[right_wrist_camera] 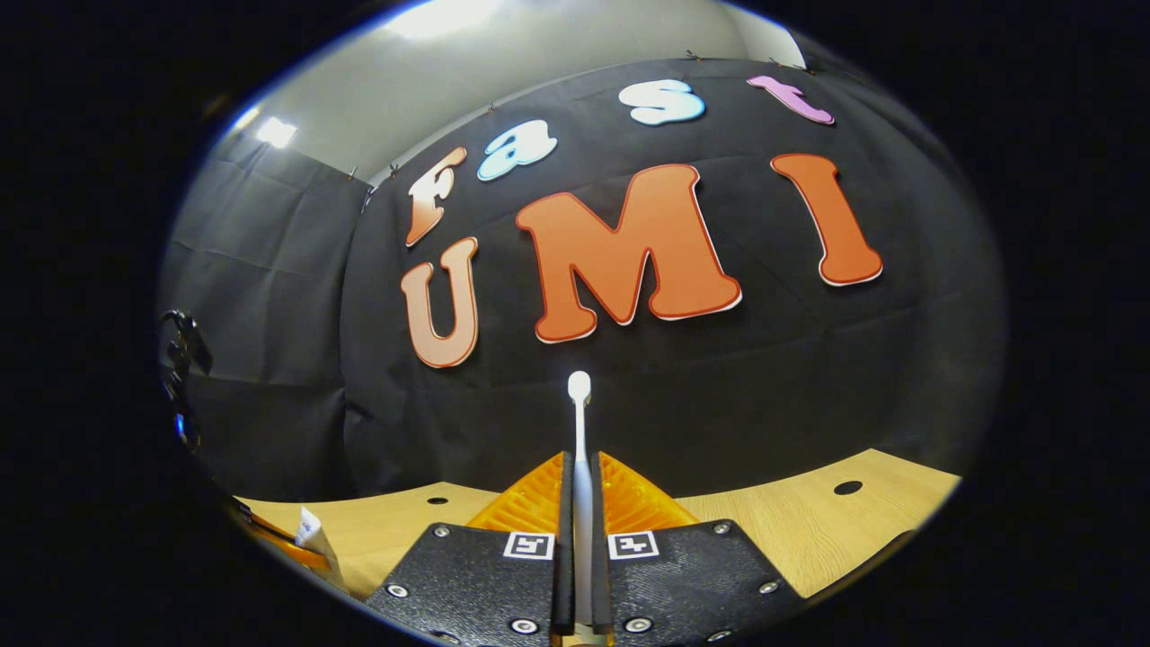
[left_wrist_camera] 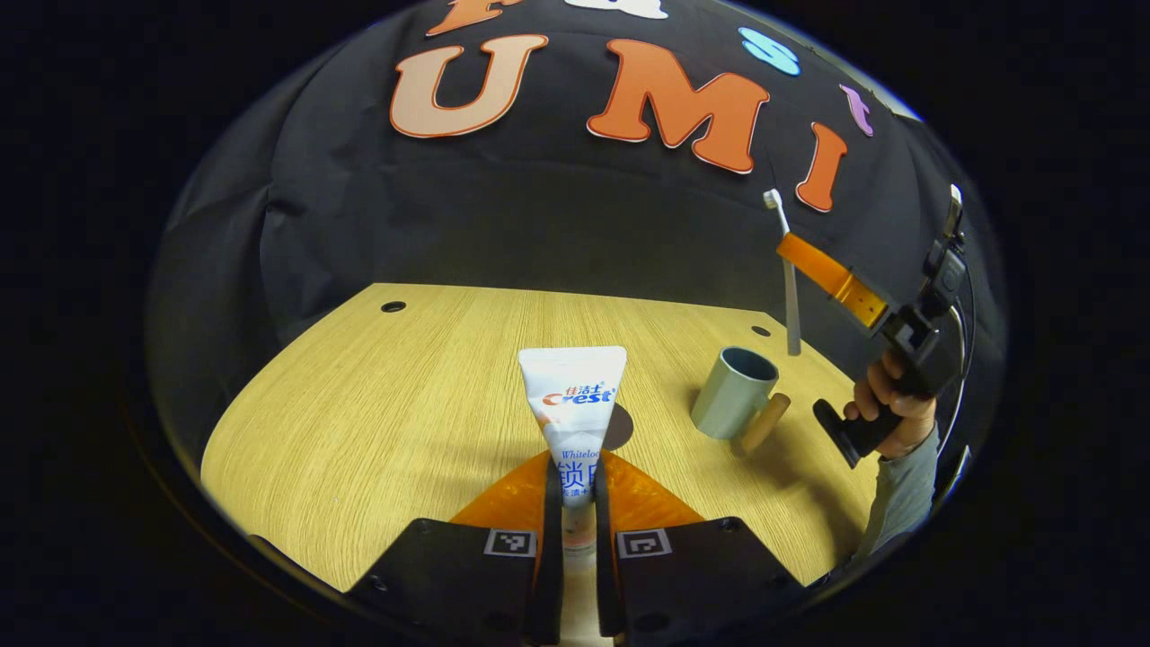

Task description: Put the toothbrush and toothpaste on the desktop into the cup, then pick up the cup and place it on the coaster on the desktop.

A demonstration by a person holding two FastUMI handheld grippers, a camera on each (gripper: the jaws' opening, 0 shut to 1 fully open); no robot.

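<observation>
Grippers: two, left gripper [left_wrist_camera: 575,490] clamped on one toothpaste [left_wrist_camera: 572,404], right gripper [right_wrist_camera: 580,490] on one toothbrush [right_wrist_camera: 579,422]; one cup [left_wrist_camera: 732,394].

Black cloth wall [right_wrist_camera: 269,296] behind a pale wooden desktop [left_wrist_camera: 377,404], ceiling light [right_wrist_camera: 276,132] above.

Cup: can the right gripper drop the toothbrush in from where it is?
Probably yes. The right gripper holds the toothbrush upright just above the cup, whose mouth is open and unblocked; the toothpaste sits well aside.

Right gripper [right_wrist_camera: 580,503] jaws clamp toothbrush [right_wrist_camera: 580,431] upright above desktop [right_wrist_camera: 835,530].
</observation>
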